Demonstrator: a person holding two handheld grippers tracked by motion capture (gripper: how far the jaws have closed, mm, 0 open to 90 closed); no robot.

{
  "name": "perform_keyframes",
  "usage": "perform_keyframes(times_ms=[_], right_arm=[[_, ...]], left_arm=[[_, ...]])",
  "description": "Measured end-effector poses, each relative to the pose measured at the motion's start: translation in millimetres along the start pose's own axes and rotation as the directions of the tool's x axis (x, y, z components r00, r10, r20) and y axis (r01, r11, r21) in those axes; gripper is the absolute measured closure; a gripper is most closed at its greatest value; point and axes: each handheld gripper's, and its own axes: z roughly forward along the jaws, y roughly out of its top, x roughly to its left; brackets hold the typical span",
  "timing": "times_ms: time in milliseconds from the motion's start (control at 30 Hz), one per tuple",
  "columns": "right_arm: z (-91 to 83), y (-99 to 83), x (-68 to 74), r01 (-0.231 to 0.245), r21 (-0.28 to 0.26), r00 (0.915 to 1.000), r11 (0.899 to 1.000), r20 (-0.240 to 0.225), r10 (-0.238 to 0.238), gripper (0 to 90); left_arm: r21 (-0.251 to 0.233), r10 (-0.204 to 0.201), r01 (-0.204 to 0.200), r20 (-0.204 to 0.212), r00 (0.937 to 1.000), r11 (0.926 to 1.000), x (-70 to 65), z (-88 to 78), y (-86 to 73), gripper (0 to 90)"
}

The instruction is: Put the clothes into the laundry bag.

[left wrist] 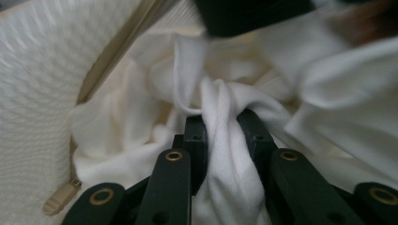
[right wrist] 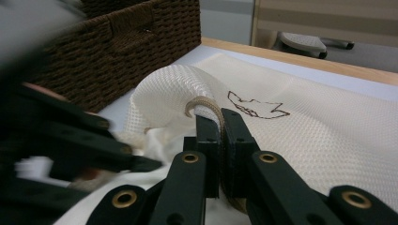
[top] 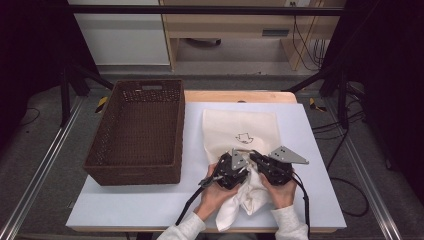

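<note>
Pale blue, the worktop [top: 150, 205] sits on a wooden table, with grey floor, a light wood cabinet and black frame posts beyond its far edge. Along the worktop's left edge stands a dark brown wicker basket [top: 135, 132], long side running from near to far, a handle slot in its far wall.

Right of the basket, toward the middle, lies a cream mesh laundry bag [top: 245, 125] with a small dark outline motif [top: 244, 137] stitched on it. Its mouth faces the near edge, edged with a beige zipper [left wrist: 119, 51] whose pull [left wrist: 58, 199] hangs at the lower left of the left gripper view.

A white cloth garment [top: 240, 200] spills from the bag's mouth toward the near edge, bunched between the two hands.

The left gripper [left wrist: 225, 129] has its jaws clamped around a twisted fold of the white garment, just inside the bag's mouth. The right gripper [right wrist: 219, 123] has its jaws pressed together on the zippered rim of the bag, lifting that mesh edge into a curl off the worktop. In the high view both grippers sit side by side, nearly touching, at the bag's mouth.
</note>
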Motion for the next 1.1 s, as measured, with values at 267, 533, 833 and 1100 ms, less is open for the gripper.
perform_keyframes(times_ms=[267, 533, 833, 1100], right_arm=[[-3.3, 1.6, -1.0, -0.002, -0.007, 1.0000, 1.000, 0.004, 0.002, 87.6], [-3.0, 0.1, -2.6, 0.005, 0.000, 0.9999, 1.000, 0.014, -0.005, 87.4], [-1.0, -0.1, -0.9, 0.008, 0.007, 0.9998, 1.000, 0.019, -0.008, 87.4], [-1.5, -0.3, -1.4, 0.011, 0.008, 0.9998, 1.000, 0.017, -0.011, 87.4]], left_arm=[[-0.048, -0.064, 0.064, -0.007, 0.9979, 0.9968, 10.2, 6.2, -4.8, 69.7], [-0.158, -0.097, 0.097, 0.006, 0.9952, 0.9827, 19.4, -53.5, -17.0, 45.6], [-0.070, -0.120, 0.117, -0.051, 0.9914, 0.9907, 40.0, -60.4, -32.9, 56.9], [-0.045, -0.147, 0.145, -0.049, 0.9879, 0.9884, 43.8, -54.2, -37.5, 82.0]])
